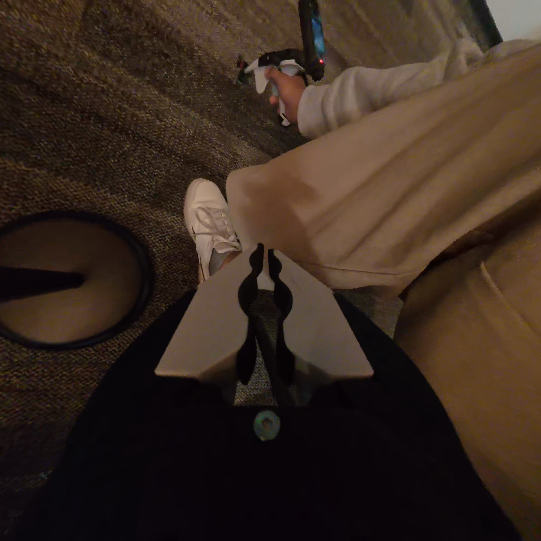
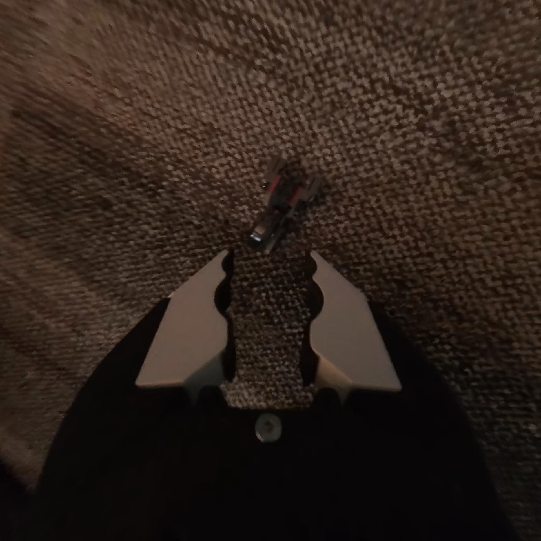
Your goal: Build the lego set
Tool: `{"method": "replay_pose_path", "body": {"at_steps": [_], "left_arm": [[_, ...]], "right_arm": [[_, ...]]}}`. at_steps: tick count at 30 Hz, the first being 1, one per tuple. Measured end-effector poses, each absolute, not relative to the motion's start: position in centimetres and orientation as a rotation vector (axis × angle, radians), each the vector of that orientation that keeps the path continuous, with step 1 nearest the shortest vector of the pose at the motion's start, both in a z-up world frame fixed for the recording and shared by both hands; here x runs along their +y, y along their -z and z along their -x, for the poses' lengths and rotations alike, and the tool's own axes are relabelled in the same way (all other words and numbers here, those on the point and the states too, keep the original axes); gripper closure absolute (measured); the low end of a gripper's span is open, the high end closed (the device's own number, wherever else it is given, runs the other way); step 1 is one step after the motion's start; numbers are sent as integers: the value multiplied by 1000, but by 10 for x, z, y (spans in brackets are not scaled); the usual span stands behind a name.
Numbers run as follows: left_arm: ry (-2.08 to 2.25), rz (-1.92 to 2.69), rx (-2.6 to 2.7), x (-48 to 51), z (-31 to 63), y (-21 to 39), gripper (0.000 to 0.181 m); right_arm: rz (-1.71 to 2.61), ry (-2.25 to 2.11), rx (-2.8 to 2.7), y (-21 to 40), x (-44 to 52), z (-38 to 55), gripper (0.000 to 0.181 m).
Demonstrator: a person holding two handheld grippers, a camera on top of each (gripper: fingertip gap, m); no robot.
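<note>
In the right wrist view, a small grey, black and red lego model (image 2: 284, 199) lies on the brown carpet (image 2: 409, 146), just beyond my fingertips. My right gripper (image 2: 270, 252) is open and empty, with only carpet between its fingers. In the left wrist view that gripper (image 1: 263, 73) shows far off, held by a hand low over the carpet, with the small model (image 1: 241, 70) at its tip. My left gripper (image 1: 264, 248) hangs above the floor with its dark pads almost together on a small white piece (image 1: 265, 275).
A person's leg in beige trousers (image 1: 380, 205) and a white shoe (image 1: 209, 222) lie just beyond my left gripper. A round base with a black rim (image 1: 67, 281) and a dark pole stands at the left. A dark upright post (image 1: 311, 38) stands at the back. One gripper's finger ends stand about 60 centimeters off the other's.
</note>
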State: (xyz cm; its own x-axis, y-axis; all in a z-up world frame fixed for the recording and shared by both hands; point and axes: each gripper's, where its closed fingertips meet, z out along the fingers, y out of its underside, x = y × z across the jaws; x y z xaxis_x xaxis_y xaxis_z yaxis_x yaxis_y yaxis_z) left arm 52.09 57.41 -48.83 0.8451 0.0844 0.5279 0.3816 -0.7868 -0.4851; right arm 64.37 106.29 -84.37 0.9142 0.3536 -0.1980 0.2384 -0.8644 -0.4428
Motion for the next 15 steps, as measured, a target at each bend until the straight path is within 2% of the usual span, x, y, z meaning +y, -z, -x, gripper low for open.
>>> {"method": "replay_pose_path", "body": {"at_steps": [8,9,12,15], "left_arm": [[585,2387,-476,590,-506,488,181],[595,2391,-480,591,-507,489,181],[615,2372,-507,596,-509,484,181],[625,2361,-480,602,-511,474,181]], "right_arm": [[2764,-344,-431,880,1085,-633,127],[2777,-345,-441,883,1085,-632,129],[2817,-372,-462,885,1082,-631,163],[2789,-399,-491,877,1080,-634,165]]}}
